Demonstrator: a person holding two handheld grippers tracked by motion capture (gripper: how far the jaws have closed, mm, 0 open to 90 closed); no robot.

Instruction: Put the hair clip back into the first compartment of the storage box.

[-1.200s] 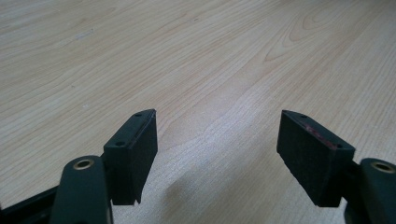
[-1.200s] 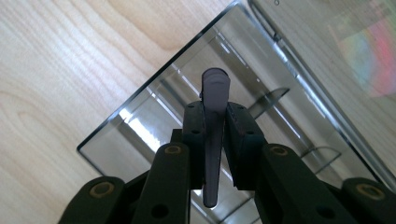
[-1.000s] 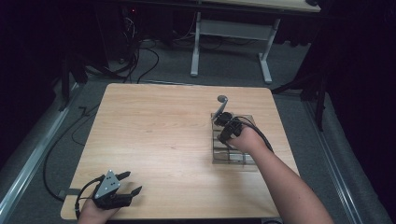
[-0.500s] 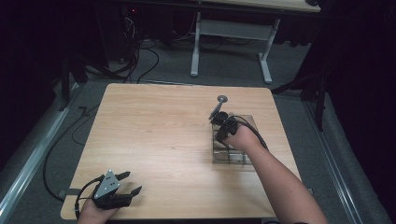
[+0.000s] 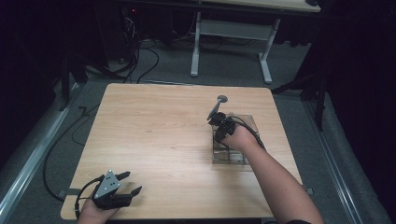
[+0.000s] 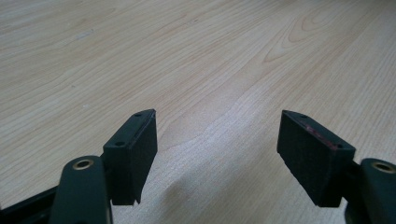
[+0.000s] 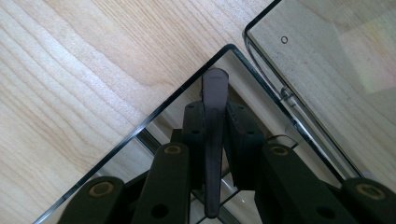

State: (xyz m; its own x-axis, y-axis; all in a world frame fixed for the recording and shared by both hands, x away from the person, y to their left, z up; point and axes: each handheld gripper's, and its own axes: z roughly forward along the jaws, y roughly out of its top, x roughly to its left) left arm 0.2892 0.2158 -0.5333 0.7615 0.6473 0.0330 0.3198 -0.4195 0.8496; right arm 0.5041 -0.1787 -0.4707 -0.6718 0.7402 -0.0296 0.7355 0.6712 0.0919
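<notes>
Clear acrylic organizer (image 5: 247,122) sits on the wooden table (image 5: 154,135), toward its right side, and the right gripper (image 5: 218,117) is clenched on a dark grey spoon (image 7: 212,140) right over one corner compartment. Left gripper (image 5: 125,186) is idle near the front left edge, jaws spread wide. My guess: keep the spoon upright and lined up inside the divider walls before letting go.

We take this for a lab or recording room: a bare wooden counter (image 5: 154,140) on grey carpet (image 5: 233,74), cables (image 5: 140,60) trailing over the floor, a white-legged desk (image 5: 231,28) behind, dark surroundings.
</notes>
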